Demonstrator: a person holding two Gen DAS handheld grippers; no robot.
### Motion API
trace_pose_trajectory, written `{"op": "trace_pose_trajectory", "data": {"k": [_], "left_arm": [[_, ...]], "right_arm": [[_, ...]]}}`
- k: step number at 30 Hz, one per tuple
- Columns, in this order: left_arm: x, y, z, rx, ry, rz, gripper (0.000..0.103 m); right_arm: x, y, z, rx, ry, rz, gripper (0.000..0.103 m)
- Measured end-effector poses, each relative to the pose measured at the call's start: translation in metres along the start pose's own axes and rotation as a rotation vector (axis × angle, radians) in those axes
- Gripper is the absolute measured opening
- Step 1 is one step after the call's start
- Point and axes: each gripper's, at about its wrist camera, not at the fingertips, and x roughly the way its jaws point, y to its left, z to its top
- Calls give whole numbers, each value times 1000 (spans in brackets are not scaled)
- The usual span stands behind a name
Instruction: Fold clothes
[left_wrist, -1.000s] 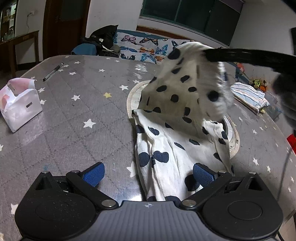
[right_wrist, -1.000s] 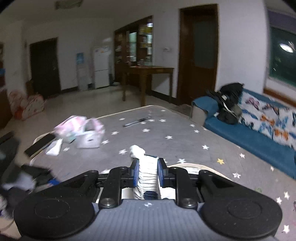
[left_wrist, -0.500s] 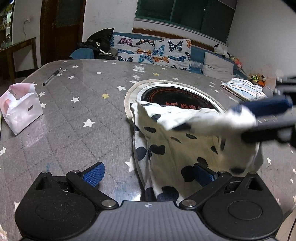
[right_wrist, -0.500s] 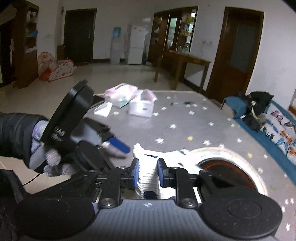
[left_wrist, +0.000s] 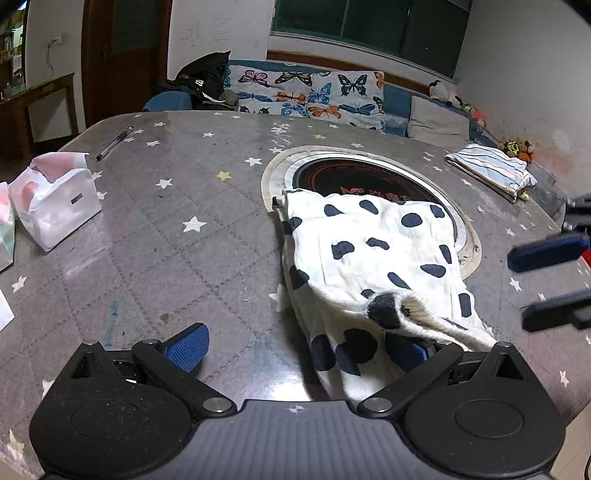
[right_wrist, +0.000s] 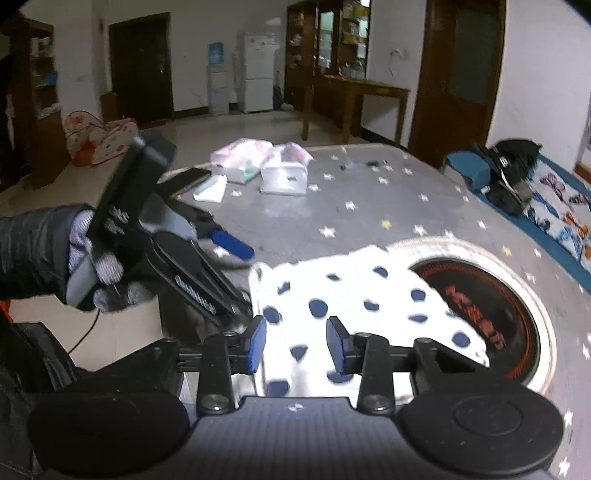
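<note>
Two grippers at work on one spotted garment (left_wrist: 373, 258), white with dark blotches, lying on the grey star-print table (left_wrist: 155, 236) and partly over the round inset burner (left_wrist: 369, 177). In the left wrist view it sits centre to lower right of frame; its long axis runs from the burner rim toward the near table edge, a ribbed cuff (left_wrist: 391, 308) facing the camera.

Left gripper (left_wrist: 295, 350): fingers spread wide. Left pad (left_wrist: 188, 347) rests bare on the table; right pad (left_wrist: 410, 354) is under the cloth's near edge. Not squeezing anything. It looks to be placed as an anchor near the hem while the top layer is laid over.

Right gripper (right_wrist: 297, 345): jaws opening, cloth between them but pads clear of it, so I judge this a let-go of the folded-over layer. From the left wrist view it shows at right edge of frame, beside the garment.

A gloved hand (right_wrist: 103, 273) carries the left tool, left of frame in the right wrist view.

Striped folded cloth (left_wrist: 491, 170) lies upper right, well apart. Tissue box (left_wrist: 55, 203) at left.
</note>
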Motion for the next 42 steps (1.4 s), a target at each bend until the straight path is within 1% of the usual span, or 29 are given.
{"op": "trace_pose_trajectory", "data": {"k": [3, 7, 9, 11, 12, 13, 14, 16, 21, 23, 26, 29, 31, 32, 33, 36, 38, 42], "left_arm": [[-1, -2, 0, 4, 0, 4, 103], [-1, -4, 2, 10, -4, 9, 103], [-3, -4, 2, 10, -9, 8, 103], [-4, -4, 2, 11, -10, 11, 103], [-4, -4, 2, 12, -10, 12, 103], [-5, -4, 2, 12, -11, 13, 103], [-6, -3, 2, 13, -13, 14, 103], [-10, -2, 1, 13, -19, 14, 103], [-25, 5, -2, 22, -42, -3, 103], [-32, 8, -5, 31, -50, -11, 103], [-36, 16, -9, 37, -43, -1, 103], [-35, 24, -12, 30, -24, 35, 103], [-39, 28, -12, 26, -33, 53, 103], [-42, 30, -10, 21, -45, 56, 103], [-45, 31, -9, 16, -58, 57, 103], [-52, 29, -3, 3, -106, 47, 103], [-55, 22, 3, 6, -139, 16, 103], [-56, 2, 11, 38, -195, -79, 103]], "right_arm": [[6, 1, -11, 2, 28, -3, 39], [18, 6, -21, 14, 49, 22, 39], [27, 14, -25, -21, 57, 11, 38], [33, 22, -28, -65, 59, -18, 36], [35, 23, -28, -76, 58, -25, 34], [37, 25, -28, -88, 57, -31, 21], [39, 27, -28, -97, 57, -36, 18], [37, 28, -27, -106, 51, -36, 16], [11, 33, -18, -134, 6, -25, 15], [-2, 37, -17, -148, -7, -2, 15], [-5, 44, -26, -156, 17, 25, 15], [4, 47, -37, -163, 55, 34, 16], [7, 47, -39, -159, 72, 50, 19], [5, 47, -38, -157, 71, 56, 22], [1, 47, -36, -158, 64, 63, 22], [-7, 41, -30, -130, 47, 86, 22], [-11, 35, -26, -95, 34, 94, 22], [-11, 15, -21, -28, 2, 41, 22]]}}
